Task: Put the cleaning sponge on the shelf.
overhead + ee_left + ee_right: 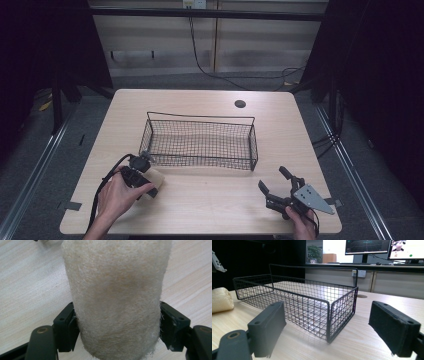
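A cream-coloured fuzzy roll is being gripped by the left gripper near the front-left part of the counter, just in front of the near-left corner of a black wire basket. In the left gripper view, the roll is being pressed on both sides by the fingers, which are closed against it, and the pale wood of the counter is being shown close behind it. In the high view, the gripper is being covered by the person's left hand, with a black cable trailing back along the forearm, and part of the roll is being shown beside the hand. The right gripper is being held near the front-right part of the counter by the right hand, well apart from the basket, with its fingers spread wide and nothing being held between them. In the right gripper view, the basket is being framed between the spread fingers, and the roll is being shown at the left edge, resting on the counter. A round dark hole is being shown in the counter behind the basket.
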